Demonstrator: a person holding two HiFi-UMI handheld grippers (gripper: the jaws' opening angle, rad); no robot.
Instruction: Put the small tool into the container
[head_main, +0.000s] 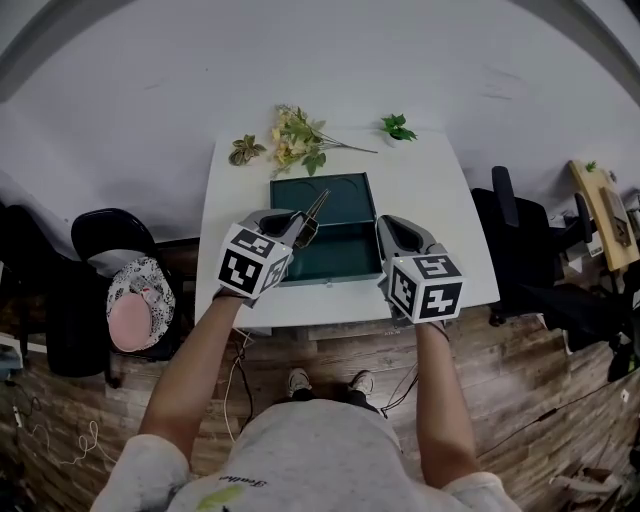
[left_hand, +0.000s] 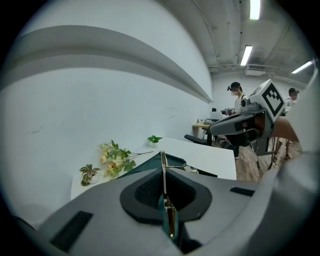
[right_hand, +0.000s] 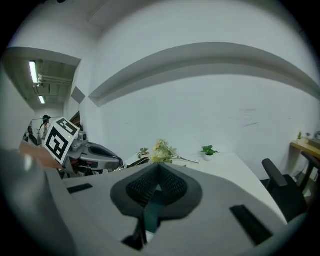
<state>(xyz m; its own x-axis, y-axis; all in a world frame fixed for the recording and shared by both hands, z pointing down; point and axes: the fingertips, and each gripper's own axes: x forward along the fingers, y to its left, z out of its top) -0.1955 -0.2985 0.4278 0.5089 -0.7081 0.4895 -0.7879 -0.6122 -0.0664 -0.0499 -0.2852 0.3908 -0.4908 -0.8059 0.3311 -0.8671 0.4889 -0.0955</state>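
Open container (head_main: 340, 250) unobstructed from above; flowers (head_main: 295, 138) just behind its far rim

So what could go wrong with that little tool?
The small tool sticks out past the tips of the left gripper, so a bump could knock it loose. The gripper hangs at the left edge of the container, so a drop now could hit the rim or the table.

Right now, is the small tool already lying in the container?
No, the small tool is clamped in the left gripper's jaws, held over the container.
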